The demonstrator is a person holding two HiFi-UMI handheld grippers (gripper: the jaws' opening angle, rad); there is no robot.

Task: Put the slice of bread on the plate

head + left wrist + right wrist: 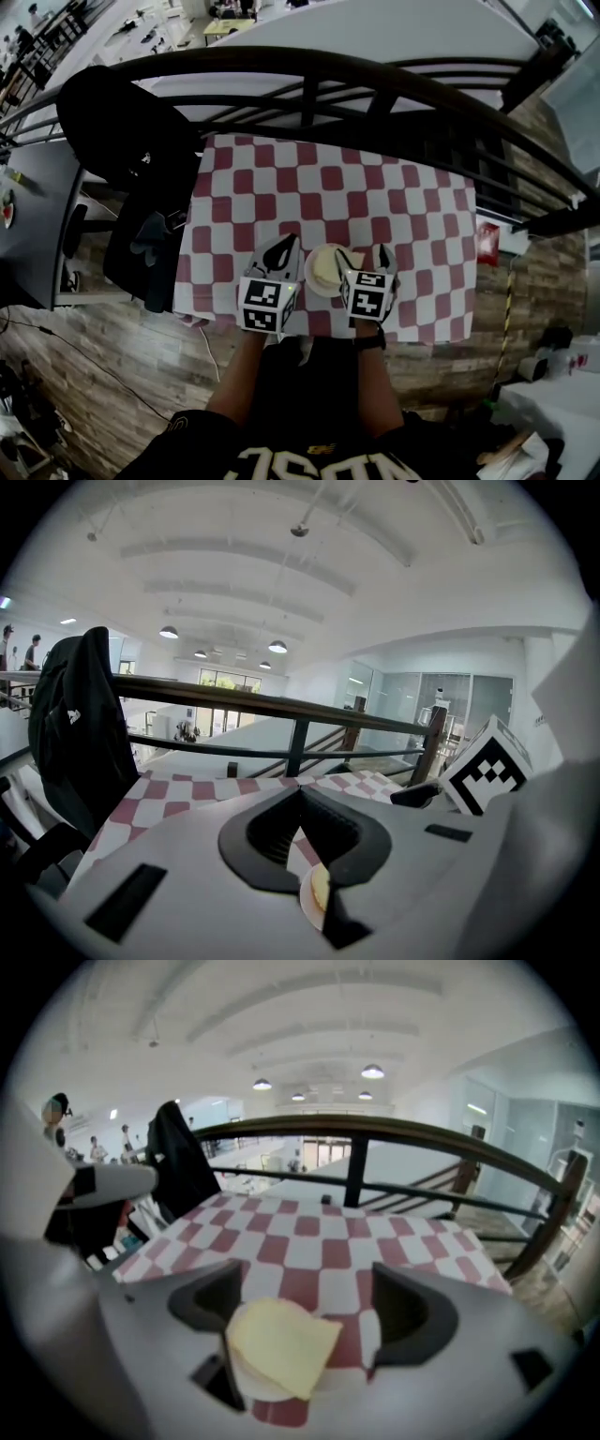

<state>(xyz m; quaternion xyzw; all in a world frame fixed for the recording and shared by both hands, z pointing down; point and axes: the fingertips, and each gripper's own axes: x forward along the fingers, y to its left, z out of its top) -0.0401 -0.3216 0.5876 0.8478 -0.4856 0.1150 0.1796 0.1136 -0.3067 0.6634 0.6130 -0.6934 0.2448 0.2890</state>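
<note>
A bench [328,178] covered with a red-and-white checked cloth fills the middle of the head view. A dark curved metal railing [309,70] runs along its far edge. Off the bench's left edge, a black jacket [122,131] hangs over a chair back.

Both grippers hover over the near edge of the bench, each with its black-and-white marker cube towards the person. The left gripper [300,794] has its dark jaws drawn together so that their tips meet, and it holds nothing; only checked cloth and a sliver of plate show past them. The right gripper [305,1274] has its jaws spread wide apart and grips nothing, with the cloth visible between them.

A small round white plate [253,1379] sits near the middle of the bench's near edge, between the two grippers in the head view and just beside the right one. The pale yellow square slice of bread [281,1340] lies flat on this plate, covering most of it, below the right gripper's open jaws and clear of both pads.
</note>
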